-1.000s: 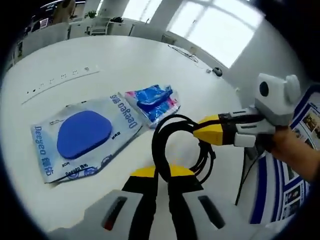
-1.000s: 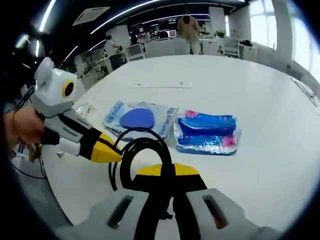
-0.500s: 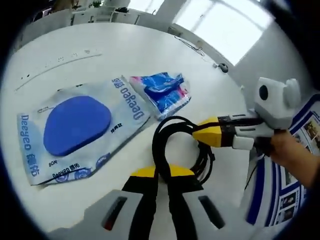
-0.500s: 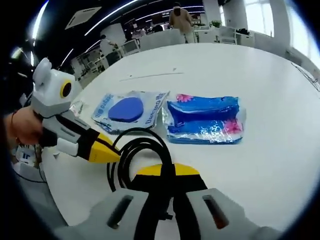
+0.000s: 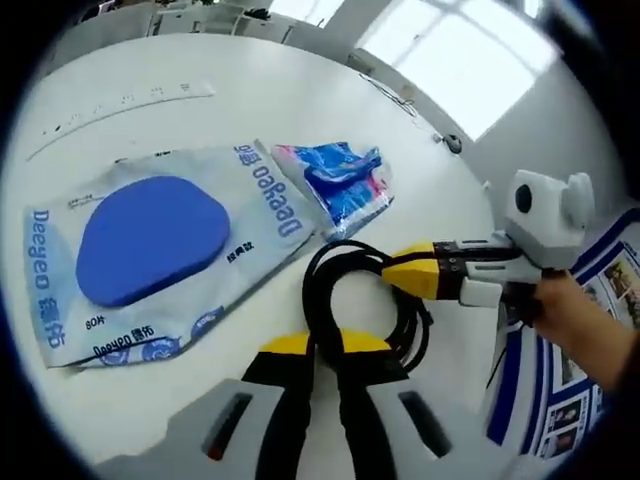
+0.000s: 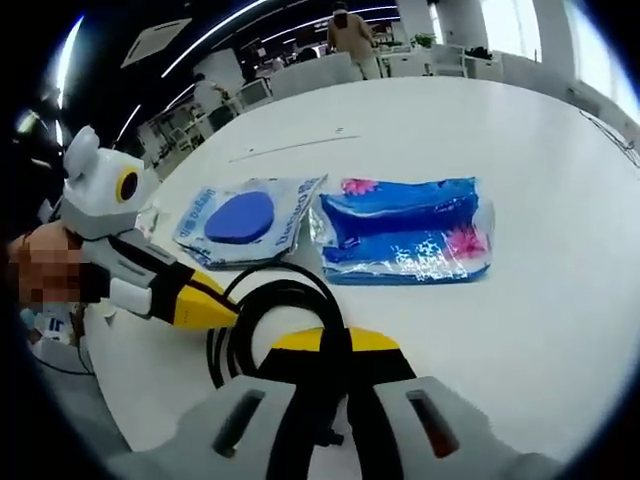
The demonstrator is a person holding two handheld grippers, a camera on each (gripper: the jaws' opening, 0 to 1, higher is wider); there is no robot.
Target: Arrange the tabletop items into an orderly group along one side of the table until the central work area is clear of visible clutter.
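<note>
Two grippers clamping black coiled cable (image 5: 352, 300)

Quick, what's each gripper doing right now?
Left gripper: shut on the coiled black cable.
Right gripper: shut on the same cable.

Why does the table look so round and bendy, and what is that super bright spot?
In the left gripper view, the fisheye lens curves the white table, and the window is washed out by daylight. In the right gripper view, the table's edge bows too, ceiling lights streak into arcs, and the shiny blue packet glints.
</note>
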